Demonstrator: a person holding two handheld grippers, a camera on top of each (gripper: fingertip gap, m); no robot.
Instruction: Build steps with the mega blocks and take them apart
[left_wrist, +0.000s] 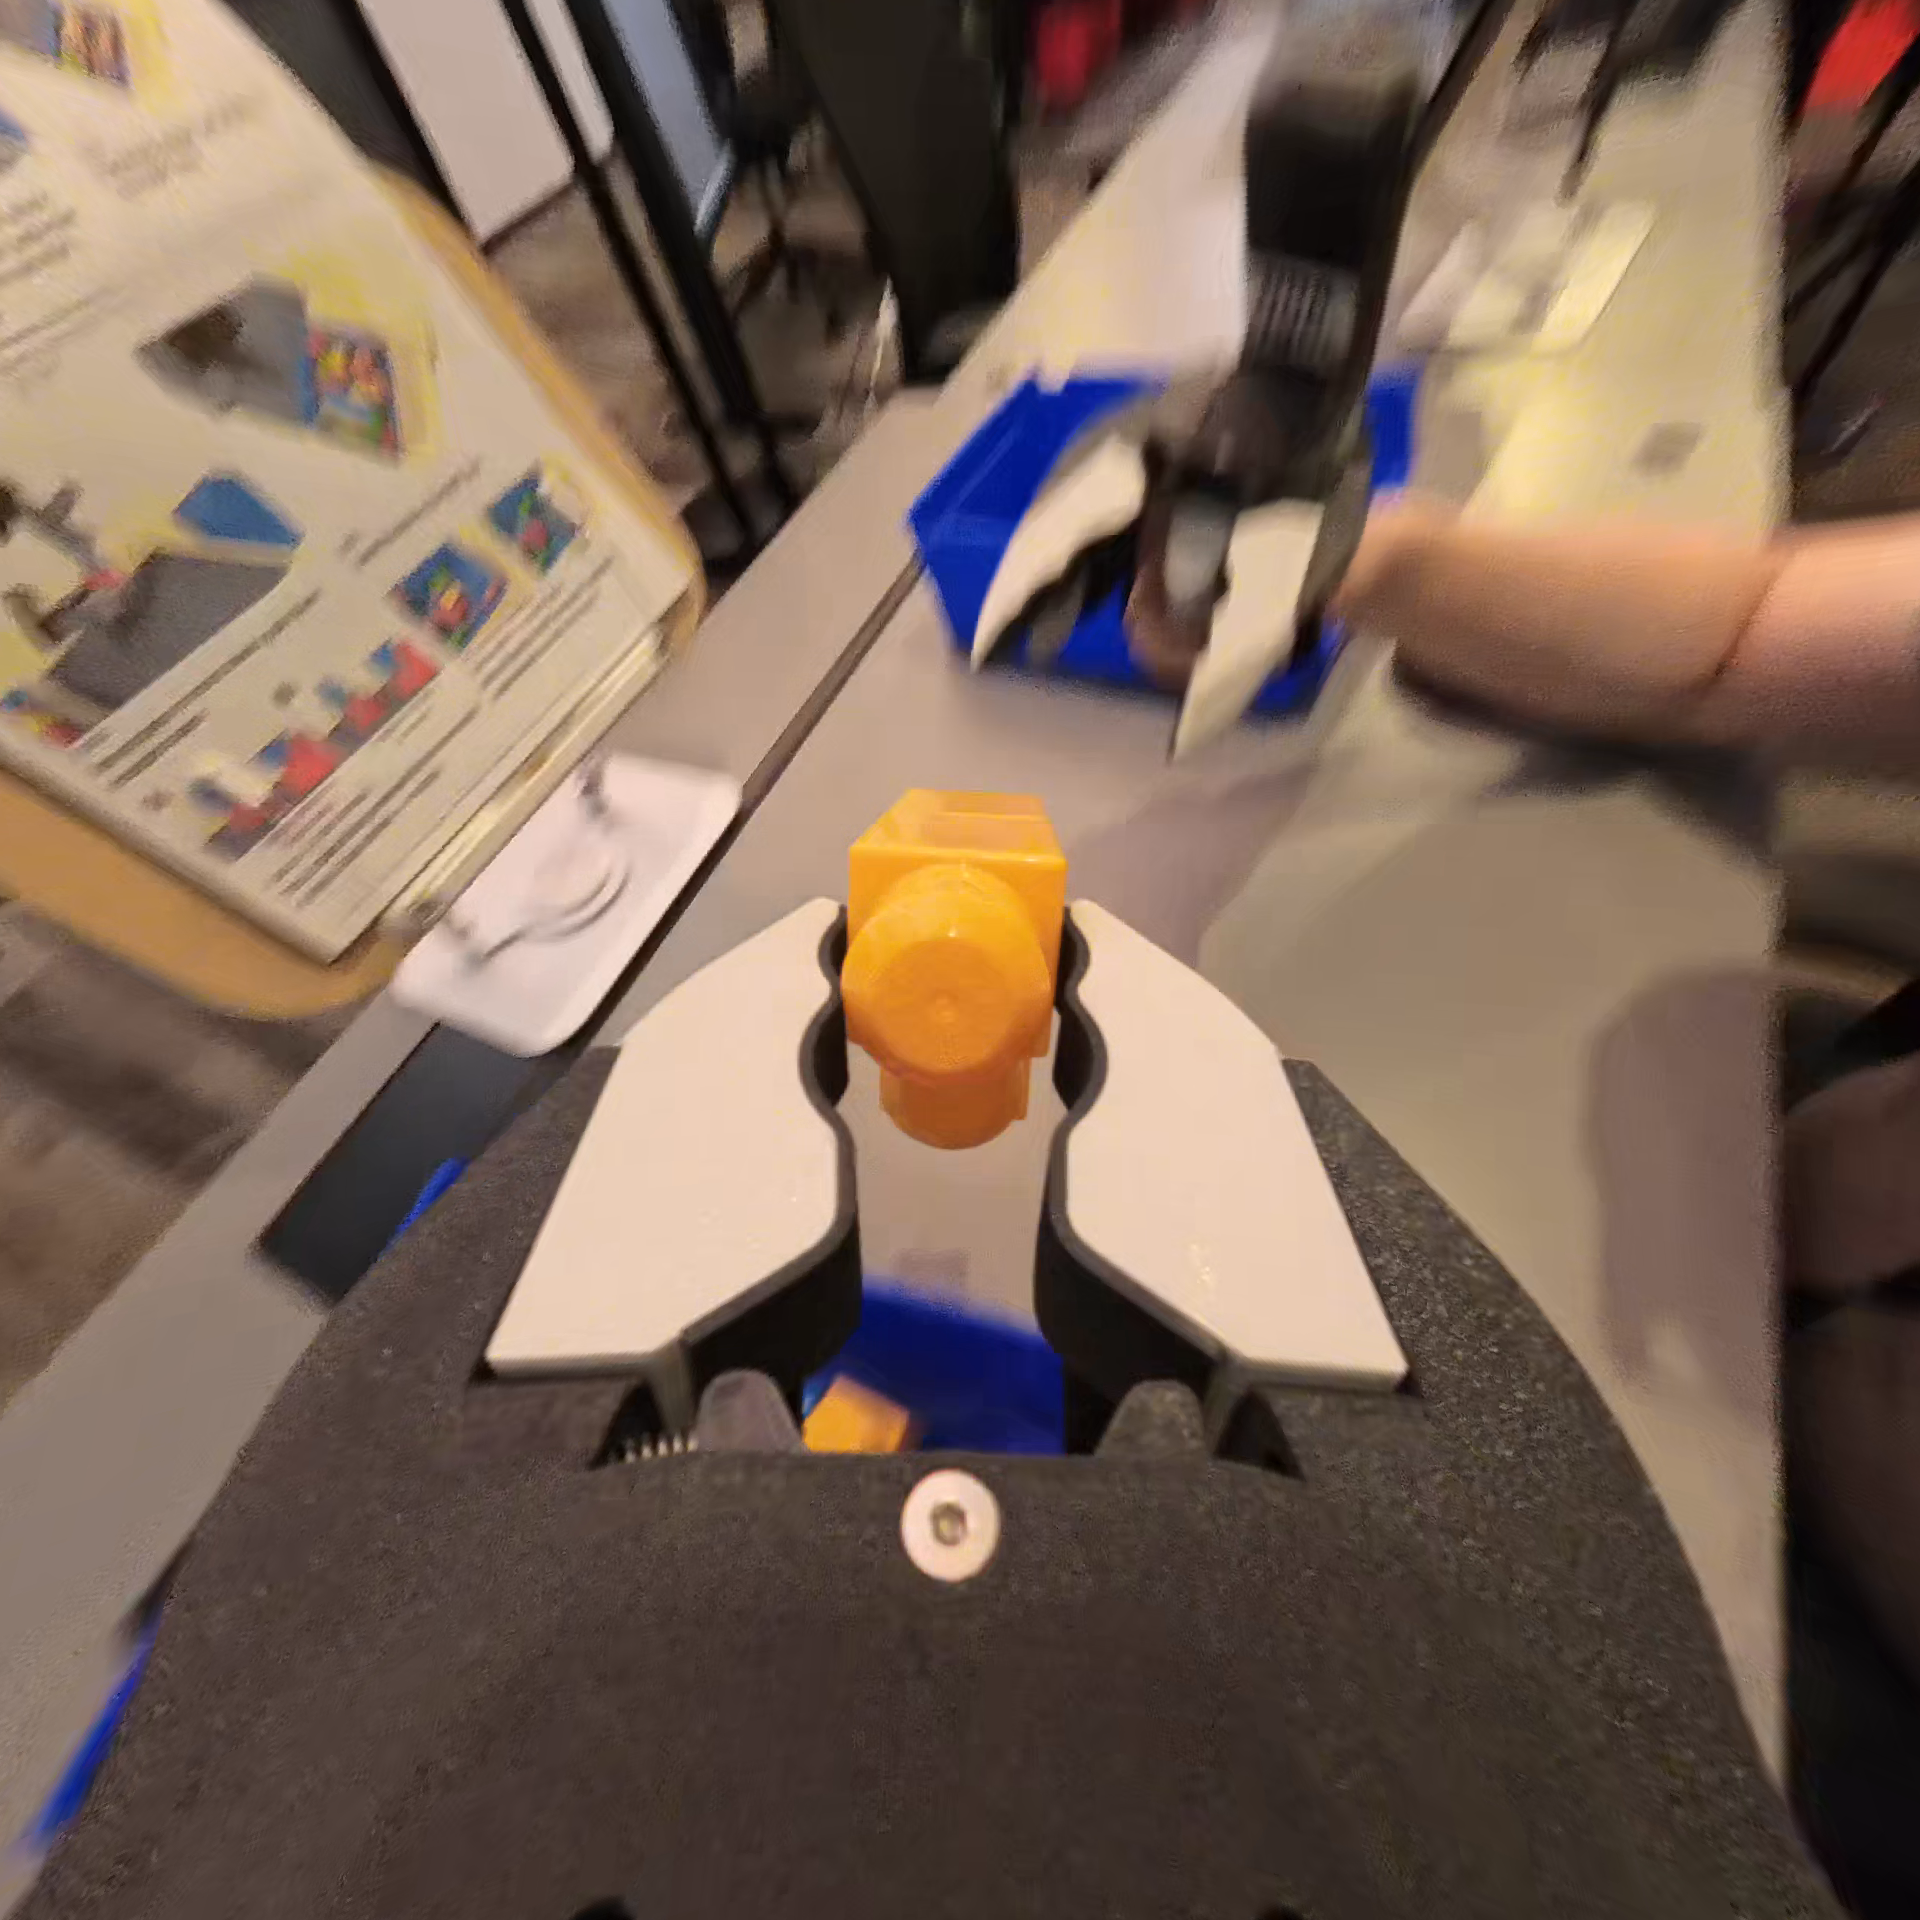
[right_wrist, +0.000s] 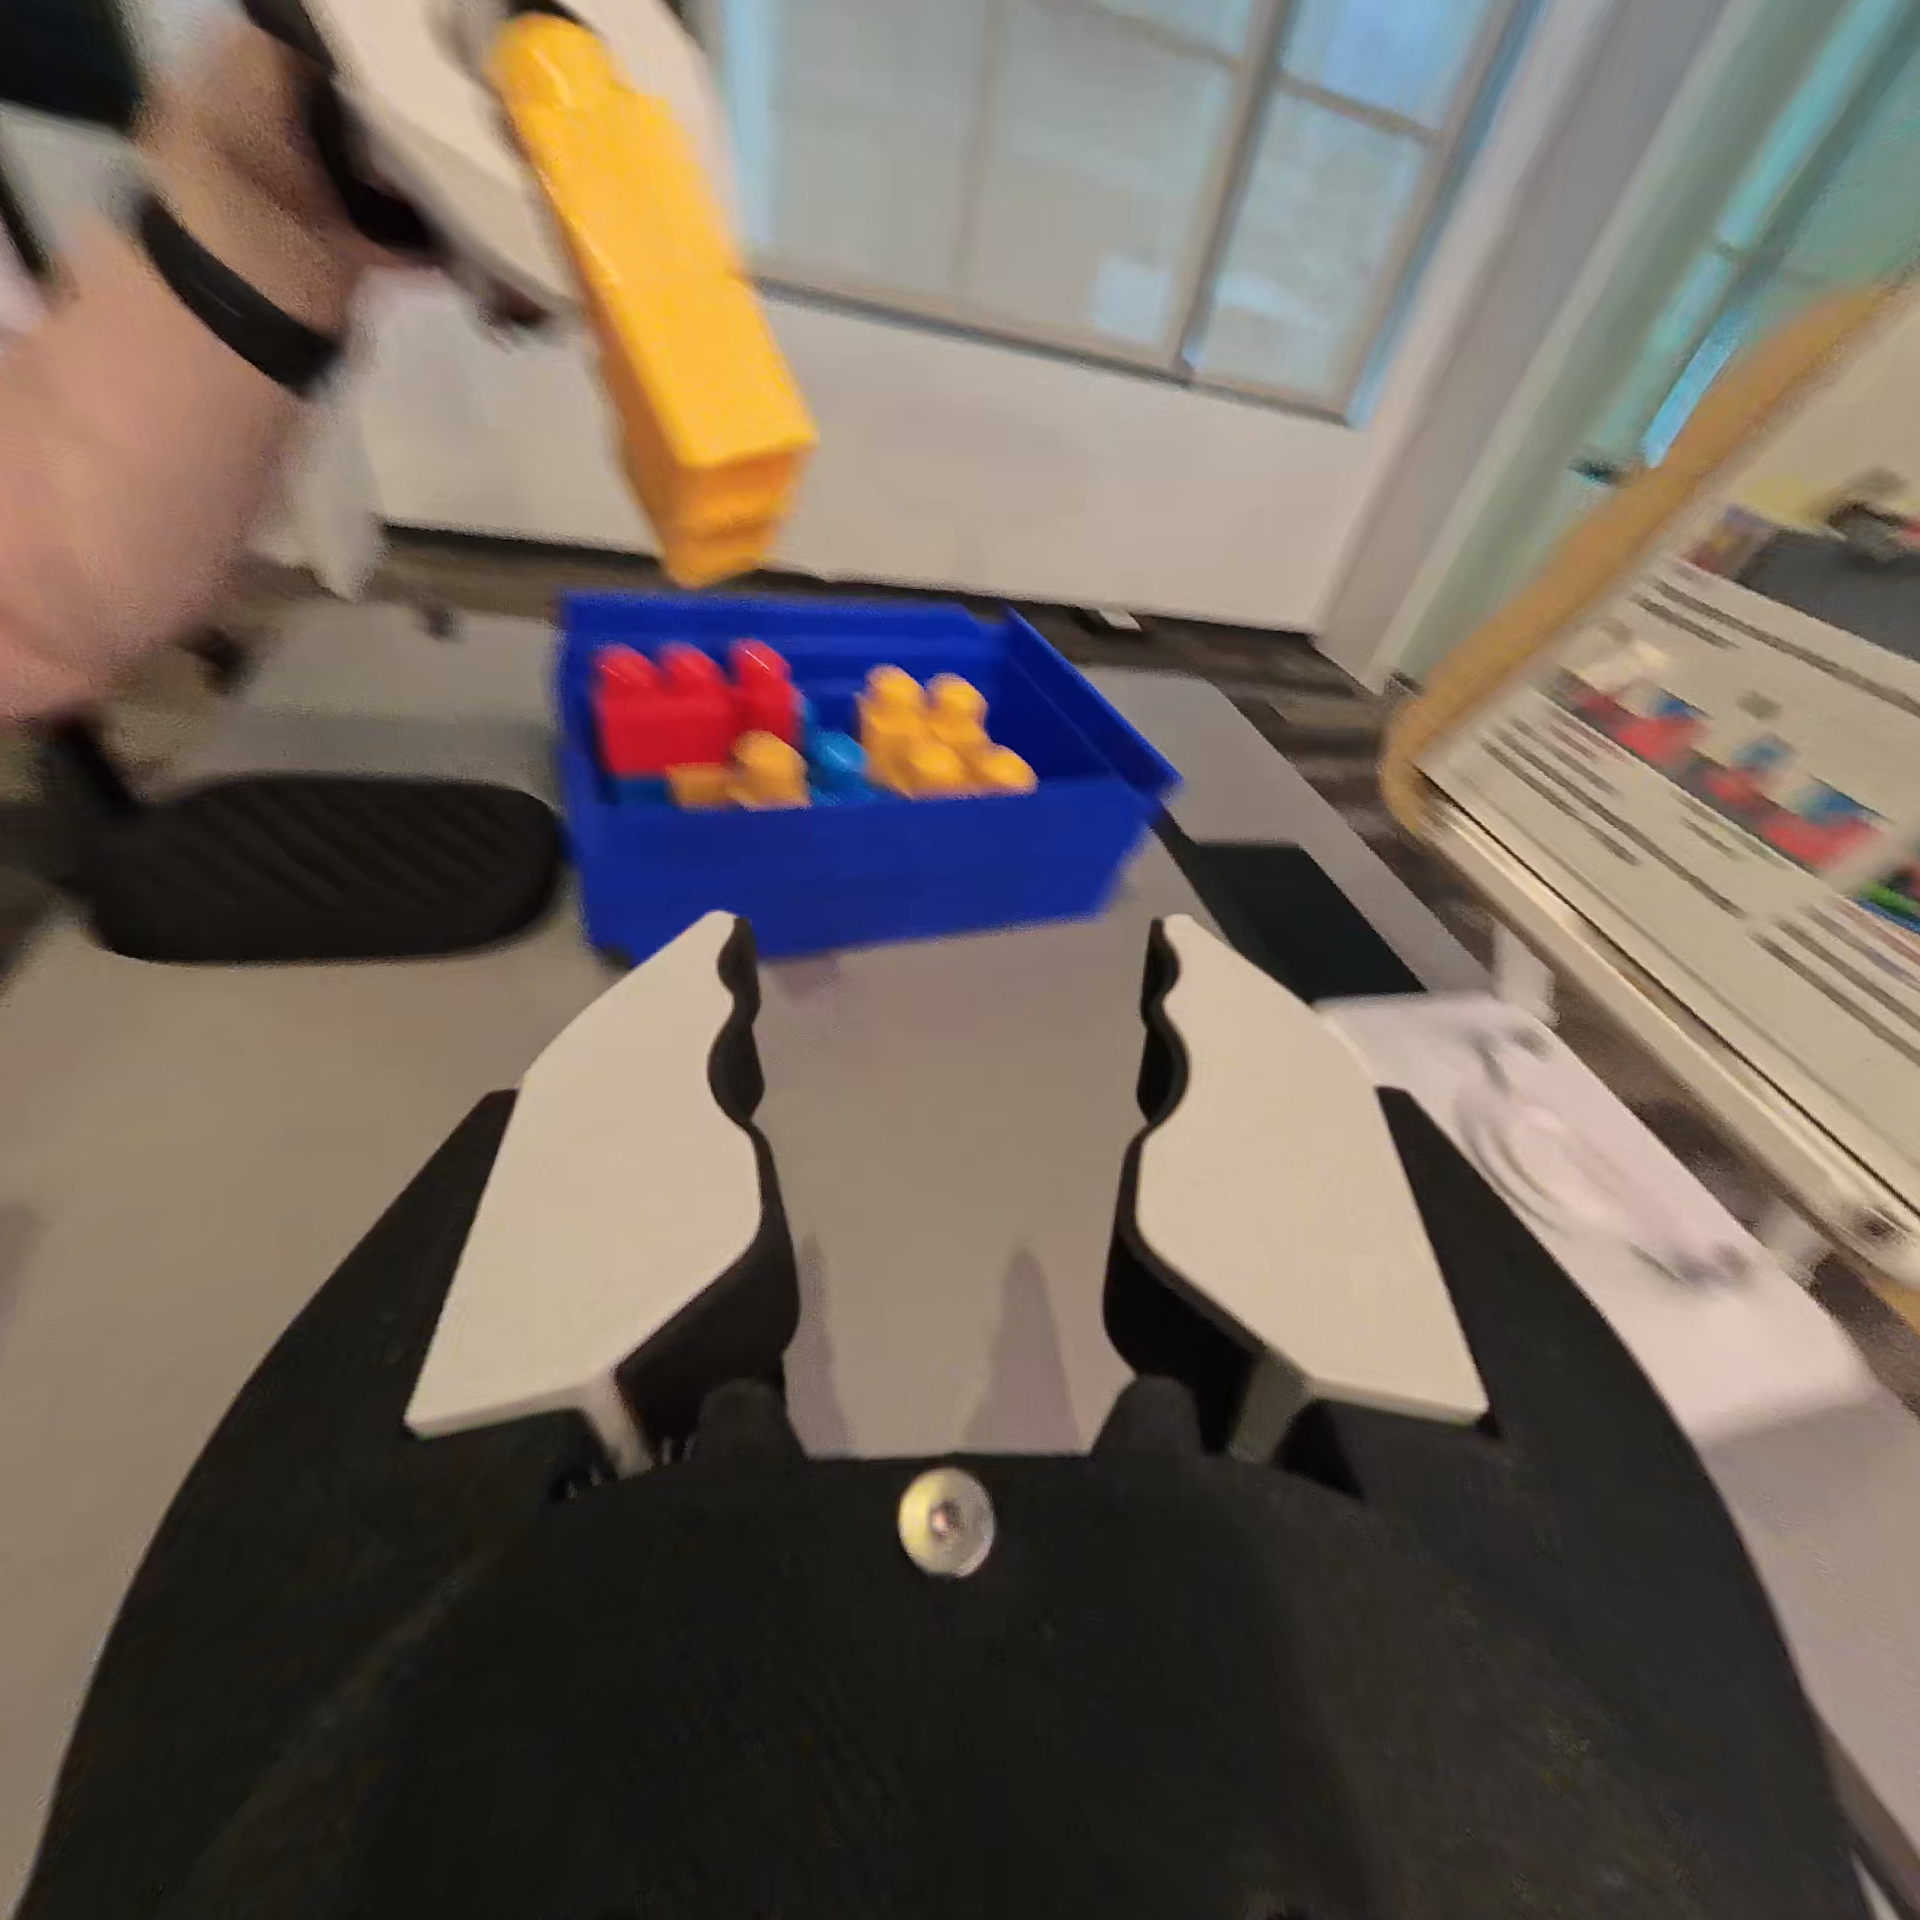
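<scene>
Clamped in the left gripper (left_wrist: 951, 935), the orange block (left_wrist: 951, 977) should be carried level; the right gripper (right_wrist: 945, 971), spread empty, is aimed at the far blue bin (right_wrist: 862, 862).

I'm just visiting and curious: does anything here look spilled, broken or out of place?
Nothing looks spilled or damaged. The left hand-held gripper holds a long orange block in the air; the right hand-held gripper is open and empty. Red, orange and blue blocks lie loosely heaped inside a blue bin on the grey table. Both views are motion-blurred.
</scene>
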